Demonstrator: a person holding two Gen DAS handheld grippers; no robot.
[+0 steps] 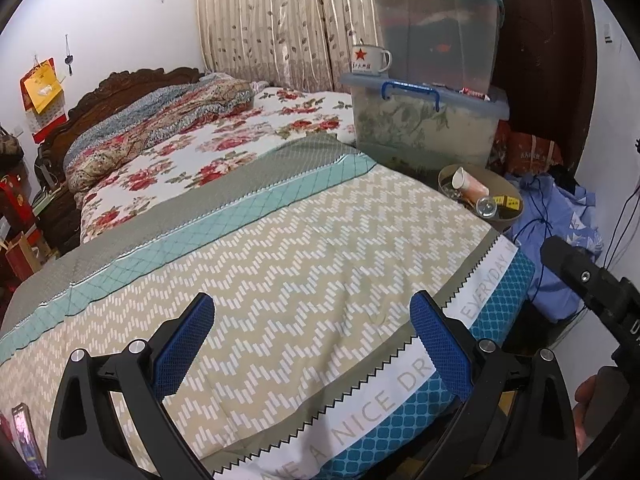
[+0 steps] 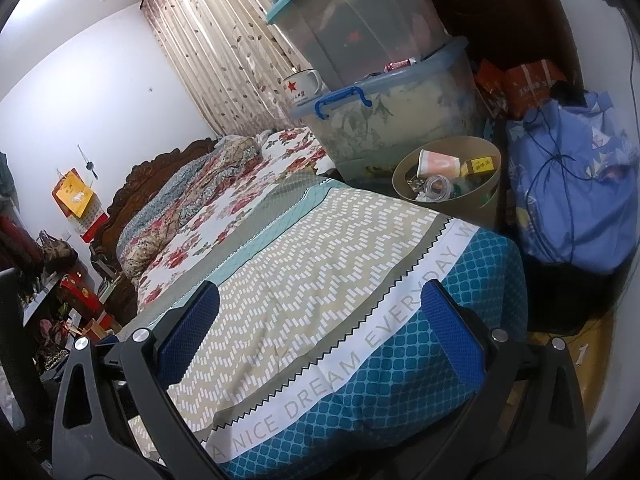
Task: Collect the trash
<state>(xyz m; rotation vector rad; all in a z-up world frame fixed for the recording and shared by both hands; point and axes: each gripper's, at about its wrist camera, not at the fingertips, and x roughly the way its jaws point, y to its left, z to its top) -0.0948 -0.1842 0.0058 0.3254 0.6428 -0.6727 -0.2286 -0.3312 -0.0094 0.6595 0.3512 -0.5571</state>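
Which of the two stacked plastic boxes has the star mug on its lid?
The lower box, with blue handles; the mug stands on its lid beside the upper, teal-lidded box.

Soft, even daylight fills both views, coming through the closed curtain [image 1: 276, 20], whose folds glow brightest. The white wall [image 1: 120, 20] is lit flatly, without glare. Shadows are weak, and the corner by the dark door [image 2: 500, 8] is dim. Focus is sharp at centre. Fisheye distortion bends the edges, and black vignetting rounds the corners.
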